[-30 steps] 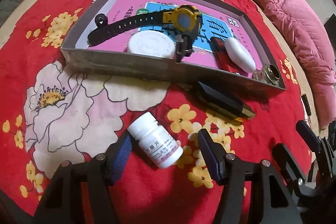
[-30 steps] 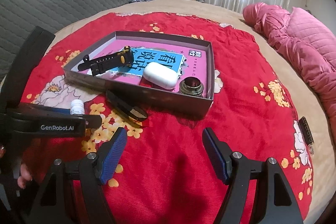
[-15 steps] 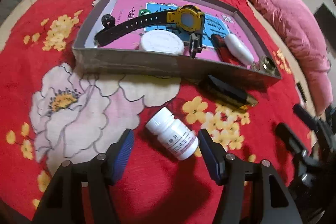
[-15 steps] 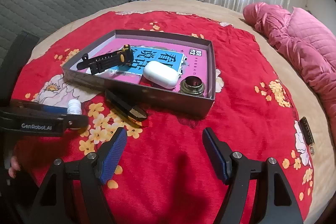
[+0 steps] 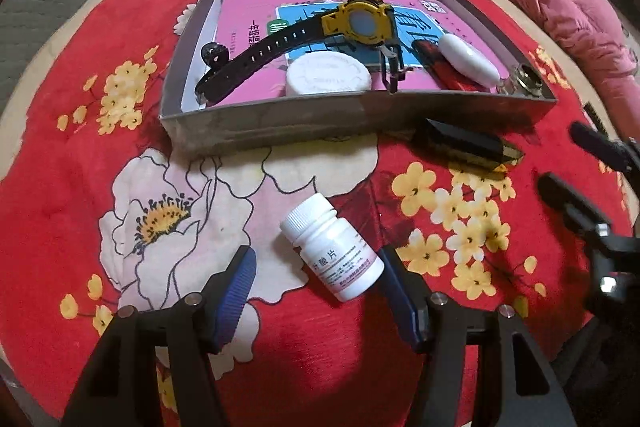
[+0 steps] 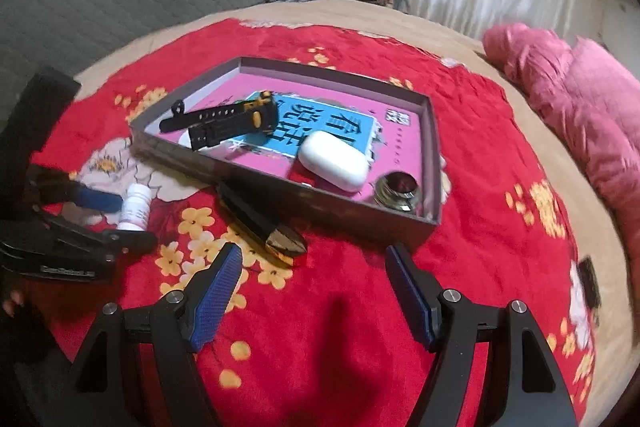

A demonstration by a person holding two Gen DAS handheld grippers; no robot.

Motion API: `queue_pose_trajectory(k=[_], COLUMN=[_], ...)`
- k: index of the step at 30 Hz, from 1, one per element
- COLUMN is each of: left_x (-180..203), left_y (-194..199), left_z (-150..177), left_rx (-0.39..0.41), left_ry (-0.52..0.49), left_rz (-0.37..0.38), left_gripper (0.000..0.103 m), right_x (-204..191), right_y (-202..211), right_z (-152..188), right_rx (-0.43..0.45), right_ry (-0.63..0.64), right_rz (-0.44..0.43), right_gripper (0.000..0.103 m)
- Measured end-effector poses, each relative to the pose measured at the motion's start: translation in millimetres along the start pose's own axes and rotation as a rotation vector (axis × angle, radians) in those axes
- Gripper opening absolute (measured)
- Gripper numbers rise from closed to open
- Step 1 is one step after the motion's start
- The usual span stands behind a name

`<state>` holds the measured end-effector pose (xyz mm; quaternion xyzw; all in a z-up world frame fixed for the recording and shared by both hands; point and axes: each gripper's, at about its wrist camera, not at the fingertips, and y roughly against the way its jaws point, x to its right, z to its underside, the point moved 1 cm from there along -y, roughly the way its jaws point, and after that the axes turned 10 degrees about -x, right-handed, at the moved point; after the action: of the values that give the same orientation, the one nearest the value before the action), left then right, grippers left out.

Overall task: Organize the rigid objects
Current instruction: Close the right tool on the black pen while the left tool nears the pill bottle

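the box's (image 5: 280,123) near wall hides the red item's (image 5: 434,65) lower end; its identity stays unclear.

Between the blue-padded fingers (image 5: 236,291) lay a white bottle (image 5: 332,251); beyond them, red cloth (image 5: 60,187) with yellow flowers.

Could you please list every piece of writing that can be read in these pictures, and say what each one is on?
"酸片": white pill bottle between the open fingers of the left gripper; its fine print is too small.
"看" and "说话": blue panel of the pink book in the grey box.
Left gripper's side label: blurred.
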<state>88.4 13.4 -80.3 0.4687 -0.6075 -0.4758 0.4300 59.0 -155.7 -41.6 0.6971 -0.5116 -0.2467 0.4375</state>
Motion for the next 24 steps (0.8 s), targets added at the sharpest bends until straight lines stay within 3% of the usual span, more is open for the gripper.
queue_pose_trajectory(k=[15,24], left_x=[-21,-28], left_y=[1,4], left_z=[0,6], left_rx=[0.007,0.013], left_ry=[0.111,0.14], left_rz=[0.091,0.084], left_gripper=[0.063,0.063], right_x=[-16,-35], right_y=[-46,-62], right_z=[-30,-38], right_rx=[-0.129,-0.17], right_ry=[0.137,0.155], right_rz=[-0.092,-0.152], right_gripper=[0.076,0.076])
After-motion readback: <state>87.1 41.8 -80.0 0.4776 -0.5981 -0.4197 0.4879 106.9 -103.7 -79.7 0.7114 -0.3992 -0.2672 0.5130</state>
